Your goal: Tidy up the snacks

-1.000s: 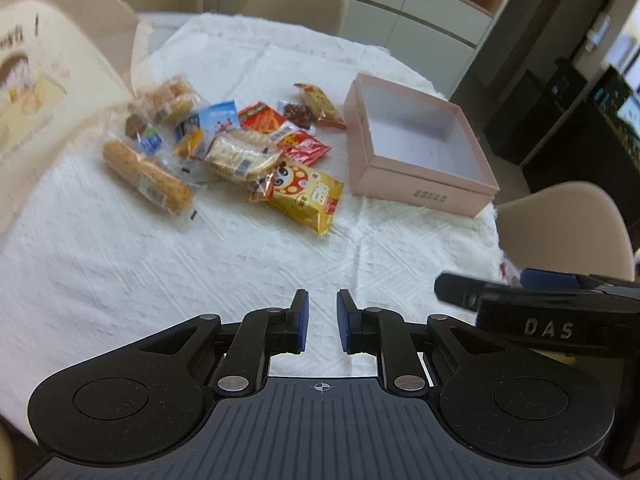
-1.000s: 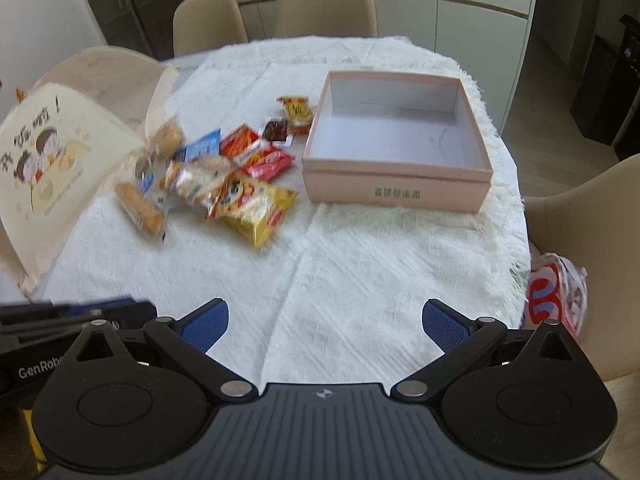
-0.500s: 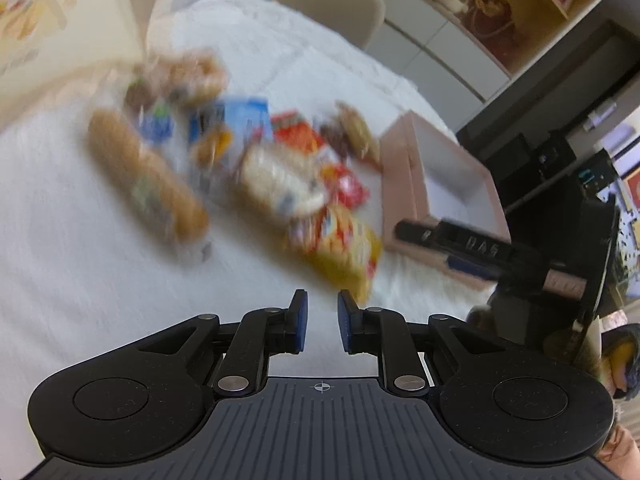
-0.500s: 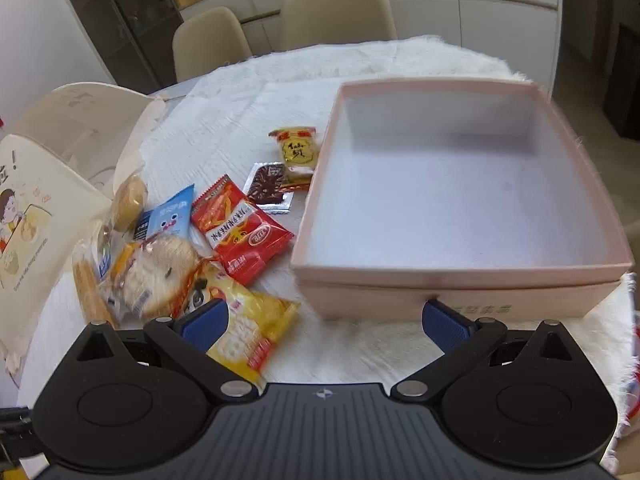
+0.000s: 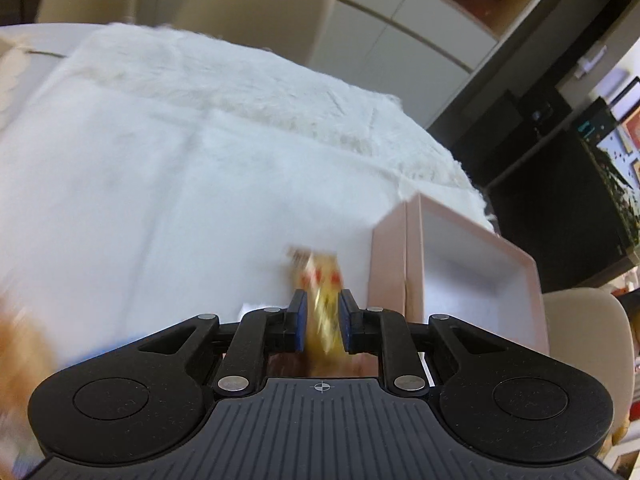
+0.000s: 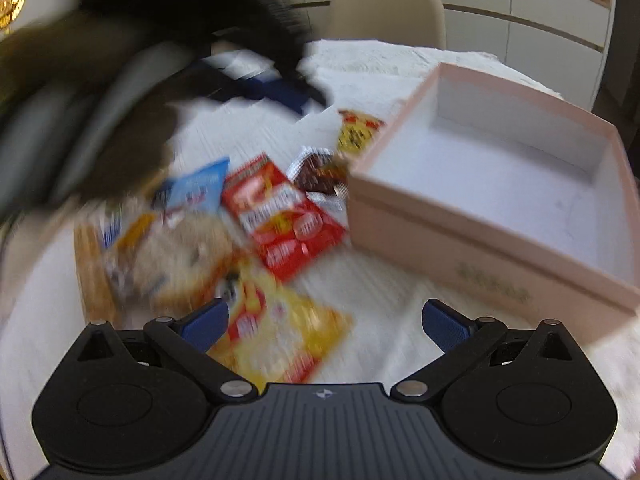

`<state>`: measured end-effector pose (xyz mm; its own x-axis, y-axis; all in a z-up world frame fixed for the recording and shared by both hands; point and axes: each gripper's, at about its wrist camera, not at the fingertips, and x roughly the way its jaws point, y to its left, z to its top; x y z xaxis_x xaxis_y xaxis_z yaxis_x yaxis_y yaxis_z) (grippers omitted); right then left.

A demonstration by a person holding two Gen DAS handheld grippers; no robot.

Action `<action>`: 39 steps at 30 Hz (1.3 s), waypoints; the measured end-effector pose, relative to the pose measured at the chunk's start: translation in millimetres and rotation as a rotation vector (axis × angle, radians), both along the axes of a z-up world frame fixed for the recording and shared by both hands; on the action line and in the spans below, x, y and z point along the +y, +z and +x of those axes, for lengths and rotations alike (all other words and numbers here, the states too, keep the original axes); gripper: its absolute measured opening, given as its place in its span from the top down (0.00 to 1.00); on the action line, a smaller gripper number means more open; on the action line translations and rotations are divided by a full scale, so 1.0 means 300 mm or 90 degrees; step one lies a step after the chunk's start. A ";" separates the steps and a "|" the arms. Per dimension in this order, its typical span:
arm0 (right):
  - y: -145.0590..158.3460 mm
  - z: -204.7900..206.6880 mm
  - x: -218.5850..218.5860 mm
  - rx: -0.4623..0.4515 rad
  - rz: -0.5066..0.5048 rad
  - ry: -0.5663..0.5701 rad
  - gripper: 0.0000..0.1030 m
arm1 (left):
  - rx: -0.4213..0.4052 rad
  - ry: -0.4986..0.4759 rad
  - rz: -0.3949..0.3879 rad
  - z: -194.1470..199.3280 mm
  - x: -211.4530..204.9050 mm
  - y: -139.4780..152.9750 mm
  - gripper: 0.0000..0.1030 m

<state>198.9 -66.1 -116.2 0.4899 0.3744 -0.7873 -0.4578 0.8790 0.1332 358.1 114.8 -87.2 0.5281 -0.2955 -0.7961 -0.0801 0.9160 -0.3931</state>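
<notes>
Though showing the left gripper (image 5: 322, 300) with pads nearly together on either side of a small yellow packet (image 5: 320, 280), cannot tell whether pinching it or only framing it (far too blurred); places that packet just beside the pink box (image 5: 532, 272), against its left wall. Farther out, holds the right gripper (image 6: 324, 320) spread wide over a larger yellow packet (image 6: 280, 336), left of the box and apart from it. Probably light, crinkly, slippery film around crushable contents, so best taken gently by a sealed end.
</notes>
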 end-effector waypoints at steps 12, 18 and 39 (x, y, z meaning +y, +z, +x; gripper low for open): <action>-0.057 -0.083 -0.130 0.021 0.003 -0.066 0.00 | -0.022 -0.275 0.195 -0.030 -0.121 -0.091 0.80; -0.058 -0.074 -0.154 0.030 0.038 -0.064 0.00 | 0.016 -0.333 0.190 -0.256 -0.042 -0.116 0.79; -0.061 -0.279 -0.030 -0.011 -0.066 0.128 0.00 | -0.021 -0.075 0.005 -0.758 0.095 0.035 0.80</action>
